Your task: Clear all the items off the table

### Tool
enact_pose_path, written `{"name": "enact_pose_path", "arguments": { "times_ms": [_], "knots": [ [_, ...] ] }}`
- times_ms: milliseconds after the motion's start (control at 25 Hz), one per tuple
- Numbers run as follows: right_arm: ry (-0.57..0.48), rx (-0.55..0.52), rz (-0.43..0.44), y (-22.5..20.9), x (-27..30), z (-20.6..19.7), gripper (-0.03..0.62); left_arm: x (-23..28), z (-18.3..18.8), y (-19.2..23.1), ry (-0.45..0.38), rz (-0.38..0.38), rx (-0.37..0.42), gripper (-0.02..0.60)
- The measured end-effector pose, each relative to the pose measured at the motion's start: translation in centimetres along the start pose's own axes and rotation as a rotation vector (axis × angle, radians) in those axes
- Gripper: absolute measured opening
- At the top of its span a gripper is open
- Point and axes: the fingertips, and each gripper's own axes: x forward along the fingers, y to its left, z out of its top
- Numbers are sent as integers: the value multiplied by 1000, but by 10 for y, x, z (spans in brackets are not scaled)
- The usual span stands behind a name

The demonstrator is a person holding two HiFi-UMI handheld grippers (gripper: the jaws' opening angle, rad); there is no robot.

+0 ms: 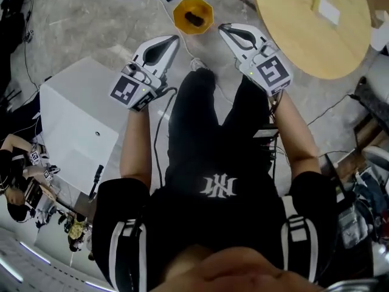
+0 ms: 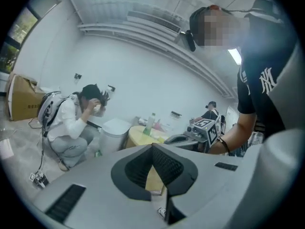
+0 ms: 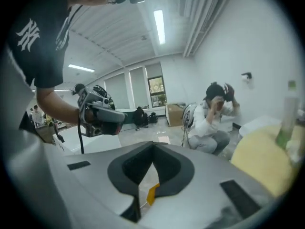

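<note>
Left gripper (image 1: pixel 175 39) and right gripper (image 1: pixel 222 27) both clenched, empty, top centre near orange bin (image 1: pixel 180 17). White items (image 1: pixel 325 5), possibly boxes, sit on table (image 1: pixel 292 47), upper right. Risk: reaching in with jaws closed shoves them off.

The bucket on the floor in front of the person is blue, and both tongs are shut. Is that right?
Not quite. The bucket is orange, not blue, as the head view shows. It does stand on the floor in front of the person, and the left tongs and the right tongs are both shut.
</note>
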Motion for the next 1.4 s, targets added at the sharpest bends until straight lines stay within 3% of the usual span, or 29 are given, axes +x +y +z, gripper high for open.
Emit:
{"name": "enact_pose_path", "arguments": {
  "times_ms": [120,320,520,680,920,1080,1200,1400],
  "knots": [
    [-78,8,-79,-12,-49,-10,3,24,-27,-8,60,-23,74,12],
    [-172,-39,-237,-42,-176,46,3,70,32,-70,62,-92,154,12],
    [-217,-65,-356,-71,-298,61,3,134,75,-141,37,-173,166,12],
    [-204,-138,-481,-100,-378,36,3,174,81,-191,5,-217,143,12],
    [-220,-91,-762,-177,-551,-32,3,239,62,-296,37,-287,195,12],
    [-179,-80,-893,-200,-629,-63,3,249,53,-331,50,-321,198,12],
    [-205,-65,-920,-197,-657,-57,3,251,44,-341,71,-344,189,12],
    [-392,23,-838,-151,-636,-11,3,255,37,-345,75,-378,156,12]
  ]
}}
